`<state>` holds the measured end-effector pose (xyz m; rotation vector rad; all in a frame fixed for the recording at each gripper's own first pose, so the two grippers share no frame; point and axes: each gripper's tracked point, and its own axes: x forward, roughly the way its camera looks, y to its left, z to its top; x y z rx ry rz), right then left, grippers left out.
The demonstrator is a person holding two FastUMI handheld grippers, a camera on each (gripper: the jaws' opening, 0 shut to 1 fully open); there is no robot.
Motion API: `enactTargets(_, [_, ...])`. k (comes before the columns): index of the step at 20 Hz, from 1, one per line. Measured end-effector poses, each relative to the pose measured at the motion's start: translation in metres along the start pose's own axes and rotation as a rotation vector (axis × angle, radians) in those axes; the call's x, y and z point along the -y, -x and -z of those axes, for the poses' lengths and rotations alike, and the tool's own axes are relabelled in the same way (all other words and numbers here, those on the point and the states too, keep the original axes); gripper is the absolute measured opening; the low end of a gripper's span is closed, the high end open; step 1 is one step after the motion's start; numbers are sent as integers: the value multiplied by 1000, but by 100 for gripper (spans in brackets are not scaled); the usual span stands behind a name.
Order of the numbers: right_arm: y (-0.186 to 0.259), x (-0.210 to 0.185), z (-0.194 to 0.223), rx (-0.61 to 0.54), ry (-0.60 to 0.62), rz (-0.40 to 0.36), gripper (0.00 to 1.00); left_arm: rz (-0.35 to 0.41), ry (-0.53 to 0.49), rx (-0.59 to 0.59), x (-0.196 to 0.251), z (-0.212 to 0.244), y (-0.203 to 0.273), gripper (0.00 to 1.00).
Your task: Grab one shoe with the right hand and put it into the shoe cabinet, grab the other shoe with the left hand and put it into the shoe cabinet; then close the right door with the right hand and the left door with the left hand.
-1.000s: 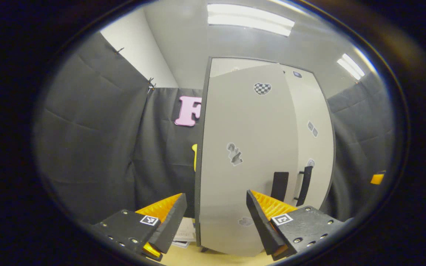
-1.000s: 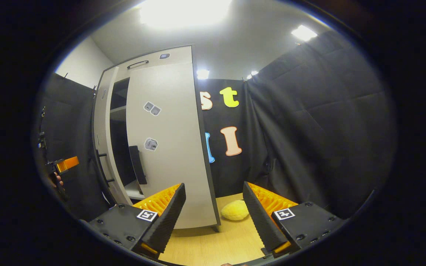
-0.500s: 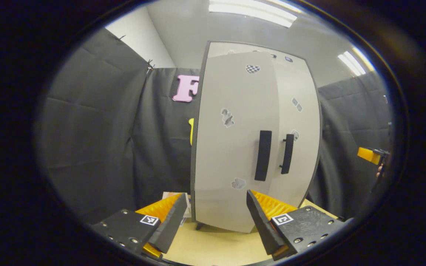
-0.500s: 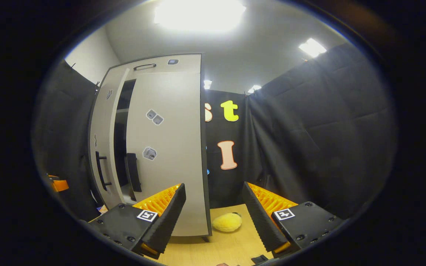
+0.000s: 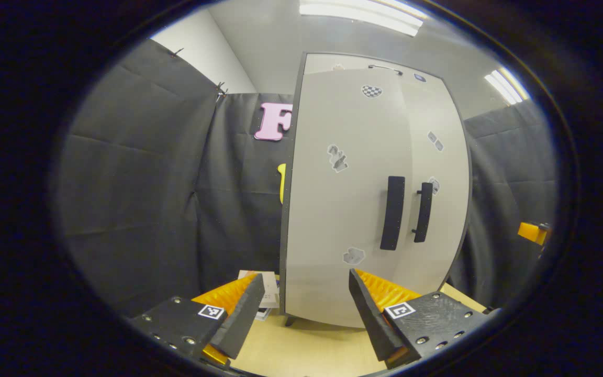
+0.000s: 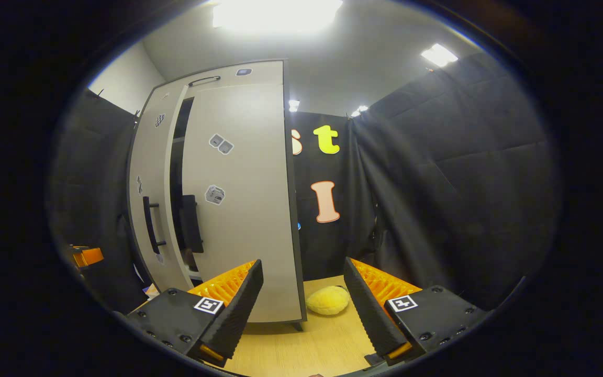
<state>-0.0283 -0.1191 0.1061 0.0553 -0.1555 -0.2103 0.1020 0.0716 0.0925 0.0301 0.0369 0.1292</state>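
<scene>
A tall pale shoe cabinet (image 5: 354, 209) stands on a light wooden floor (image 6: 301, 345) inside a black-draped booth, its two doors drawn nearly together. Seen from the left gripper view, the left door (image 5: 338, 199) looks flush or close to it, its dark upright handle (image 5: 393, 212) just beside the right door's bar handle (image 5: 423, 211). The right gripper view tells more: a narrow dark slot remains between the right door (image 6: 238, 209) and the left door (image 6: 149, 173), so the right door appears not fully home. The right gripper (image 6: 301, 293) hangs with its jaws spread wide and holding nothing, the right door's outer face directly ahead and slightly to its left; a soft yellow object (image 6: 327, 301) lies on the floor by the cabinet's foot. The left gripper (image 5: 301, 301) is likewise parted and empty, facing the left door's lower panel. No shoes can be seen; presumably they sit inside. The right gripper looks the nearer to the remaining gap, and a push on that door's tall face, near its handle edge, would likely finish the closing.
</scene>
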Motion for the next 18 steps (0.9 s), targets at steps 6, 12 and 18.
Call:
enactTargets(6, [-1, -3, 19, -41, 2, -1, 98, -22, 20, -8, -7, 8, 2, 99])
enactTargets(12, [3, -20, 31, -57, -13, -27, 98, -51, -26, -4, -26, 6, 7, 94])
enactTargets(18, [-1, -30, 31, -58, -9, -33, 98, -86, -8, 9, -45, 5, 10, 99])
